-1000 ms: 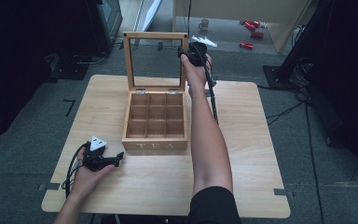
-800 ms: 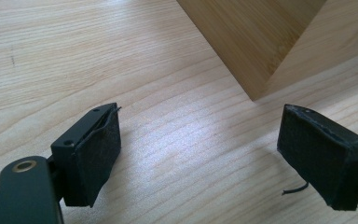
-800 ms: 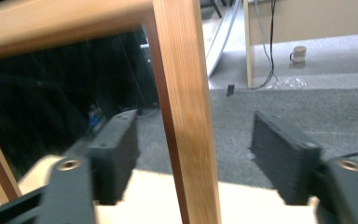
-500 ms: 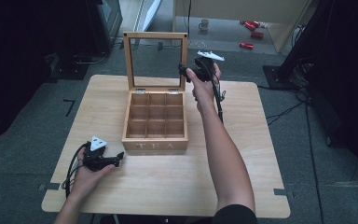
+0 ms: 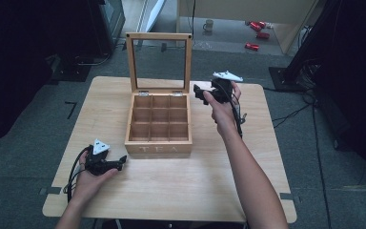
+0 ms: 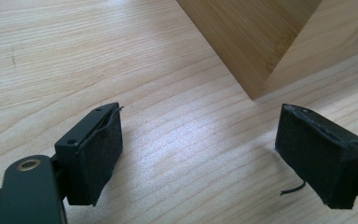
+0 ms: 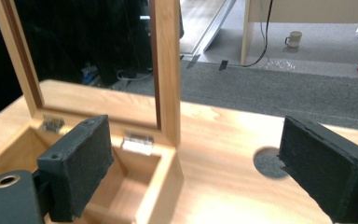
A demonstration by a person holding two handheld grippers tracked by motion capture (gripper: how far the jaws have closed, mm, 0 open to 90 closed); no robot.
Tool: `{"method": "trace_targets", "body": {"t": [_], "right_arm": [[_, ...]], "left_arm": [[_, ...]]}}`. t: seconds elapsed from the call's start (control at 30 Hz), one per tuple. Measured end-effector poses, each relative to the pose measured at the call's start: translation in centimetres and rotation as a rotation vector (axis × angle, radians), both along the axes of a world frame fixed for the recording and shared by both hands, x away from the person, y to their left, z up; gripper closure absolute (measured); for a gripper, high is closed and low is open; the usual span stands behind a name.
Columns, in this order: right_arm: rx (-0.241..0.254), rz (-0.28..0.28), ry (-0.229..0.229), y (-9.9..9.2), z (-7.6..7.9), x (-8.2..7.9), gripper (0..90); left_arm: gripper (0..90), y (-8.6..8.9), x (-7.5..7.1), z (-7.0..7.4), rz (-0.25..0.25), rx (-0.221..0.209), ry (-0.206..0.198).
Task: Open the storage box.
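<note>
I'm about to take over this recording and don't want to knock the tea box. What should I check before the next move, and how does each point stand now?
1. Lid of tea box standing upright on its hinges: ok.
2. Right gripper free of the lid, jaws just opened, nothing between them: ok.
3. Left gripper open and empty, near the box's front corner: ok.
4. Compartments empty: ok.
5. Right gripper's cable clear of the box: ok.
6. Lid will stay up by itself: cannot tell.
</note>
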State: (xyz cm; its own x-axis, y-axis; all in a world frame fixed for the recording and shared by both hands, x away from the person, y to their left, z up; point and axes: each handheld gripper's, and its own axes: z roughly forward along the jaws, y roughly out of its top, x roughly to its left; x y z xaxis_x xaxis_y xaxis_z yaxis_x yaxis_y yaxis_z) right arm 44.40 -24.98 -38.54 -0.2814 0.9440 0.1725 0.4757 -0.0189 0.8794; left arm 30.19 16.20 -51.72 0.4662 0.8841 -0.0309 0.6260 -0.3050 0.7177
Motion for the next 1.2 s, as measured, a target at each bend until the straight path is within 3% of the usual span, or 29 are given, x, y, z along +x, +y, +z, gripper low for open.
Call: {"method": "trace_targets", "body": {"t": [0.33, 0.73, 1.2], "right_arm": [[-0.07, 0.005, -0.005, -2.3, -1.2, -4.0, 8.8], [-0.06, -0.025, -0.008, -4.8, -2.8, -7.6, 8.8], [-0.066, -0.062, 0.023, -8.0, -5.5, -12.0, 9.0]], "left_arm": [[15.7, 0.0, 0.0, 0.0, 0.0, 0.003, 0.0], [15.8, -0.1, 0.0, 0.0, 0.0, 0.004, -0.001], [16.0, -0.2, -0.1, 0.0, -0.001, 0.013, -0.002]]}}
